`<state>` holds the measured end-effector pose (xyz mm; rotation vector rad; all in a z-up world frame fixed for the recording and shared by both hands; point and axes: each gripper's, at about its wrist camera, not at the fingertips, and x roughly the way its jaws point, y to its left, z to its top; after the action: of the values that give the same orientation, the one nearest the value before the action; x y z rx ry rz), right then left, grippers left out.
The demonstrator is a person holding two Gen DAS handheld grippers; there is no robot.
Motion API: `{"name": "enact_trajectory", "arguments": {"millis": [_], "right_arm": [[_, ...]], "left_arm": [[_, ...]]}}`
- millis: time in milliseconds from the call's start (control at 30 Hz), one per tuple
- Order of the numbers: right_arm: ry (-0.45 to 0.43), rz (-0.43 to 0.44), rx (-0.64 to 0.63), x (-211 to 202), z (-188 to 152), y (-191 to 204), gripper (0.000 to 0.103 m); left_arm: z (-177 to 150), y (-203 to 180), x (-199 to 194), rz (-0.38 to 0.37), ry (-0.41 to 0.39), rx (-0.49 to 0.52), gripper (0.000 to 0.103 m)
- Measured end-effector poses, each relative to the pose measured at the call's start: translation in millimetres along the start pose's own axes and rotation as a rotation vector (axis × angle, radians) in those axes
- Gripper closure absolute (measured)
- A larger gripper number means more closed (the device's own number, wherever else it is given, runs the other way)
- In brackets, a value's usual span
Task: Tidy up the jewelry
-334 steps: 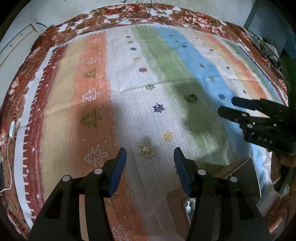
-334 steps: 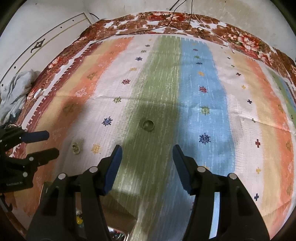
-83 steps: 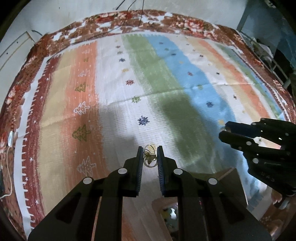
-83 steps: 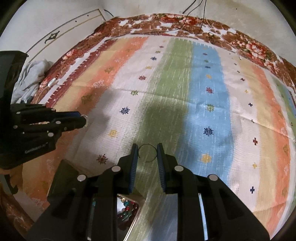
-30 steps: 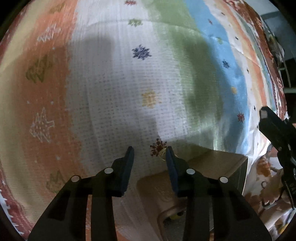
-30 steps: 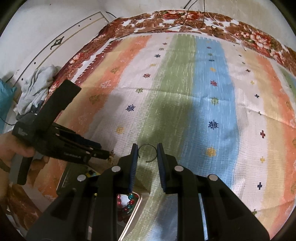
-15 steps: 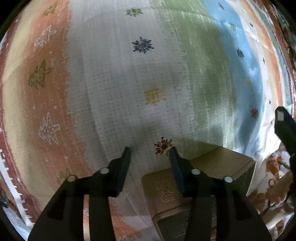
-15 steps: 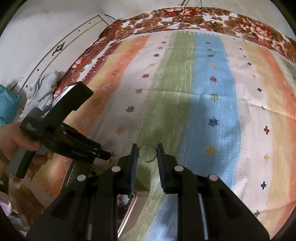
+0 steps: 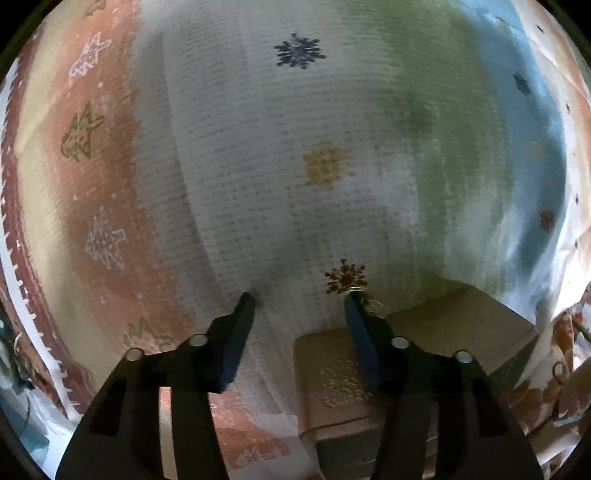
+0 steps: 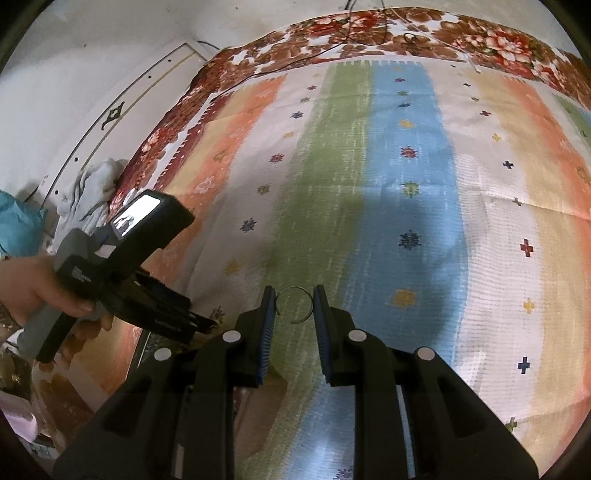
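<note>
My left gripper [image 9: 299, 301] is open and low over the striped cloth, at the edge of the tan jewelry box lid [image 9: 436, 321]. A small gold earring piece [image 9: 364, 297] clings beside the tip of its right finger, at the lid's corner. My right gripper [image 10: 294, 304] is shut on a thin wire ring [image 10: 293, 291] and holds it above the green stripe. In the right wrist view the left gripper [image 10: 199, 325] shows at the left, hand-held, its tips over the box [image 10: 147, 347].
The striped cloth [image 10: 406, 184] covers the bed, with a floral blanket border [image 10: 406, 26] at the far edge. A grey rag [image 10: 92, 184] lies at the left by the wall. The box sits at the cloth's near edge.
My left gripper went from shut on the gold earrings to open by the box lid and has opened wider. My right gripper has stayed shut on the ring.
</note>
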<state>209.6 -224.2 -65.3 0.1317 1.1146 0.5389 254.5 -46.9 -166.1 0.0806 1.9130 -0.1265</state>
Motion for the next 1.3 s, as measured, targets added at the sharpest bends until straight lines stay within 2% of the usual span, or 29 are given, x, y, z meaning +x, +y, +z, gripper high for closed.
{"name": "enact_trajectory", "arguments": {"millis": [200, 233, 267, 500, 667, 900, 1000, 1067, 1300], "right_arm": [[0.0, 0.004, -0.019, -1, 1, 2, 0.081], [0.0, 0.001, -0.021, 0, 0, 3, 0.081], [0.0, -0.001, -0.019, 0, 0, 3, 0.081], [0.018, -0.022, -0.011, 5, -3, 1, 0.081], [0.033, -0.022, -0.029, 10, -7, 4, 0.081], [0.035, -0.023, -0.033, 13, -4, 2, 0.081], [0.047, -0.02, -0.048, 17, -4, 6, 0.081], [0.057, -0.023, -0.053, 20, -5, 6, 0.081], [0.056, -0.03, -0.045, 19, -6, 3, 0.081]], "left_arm": [[-8, 10, 4, 0.018, -0.021, -0.023, 0.08], [-8, 13, 4, 0.01, -0.024, -0.027, 0.095], [-11, 23, 0, -0.005, -0.028, -0.029, 0.102], [-8, 42, -6, -0.033, -0.081, -0.044, 0.102], [-3, 66, -13, -0.031, -0.084, -0.044, 0.102], [-4, 78, -20, -0.079, -0.108, -0.027, 0.101], [-13, 64, -25, -0.101, -0.112, -0.018, 0.096], [-12, 62, -23, -0.102, -0.113, -0.014, 0.077], [-13, 53, -26, -0.098, -0.135, -0.009, 0.069]]}}
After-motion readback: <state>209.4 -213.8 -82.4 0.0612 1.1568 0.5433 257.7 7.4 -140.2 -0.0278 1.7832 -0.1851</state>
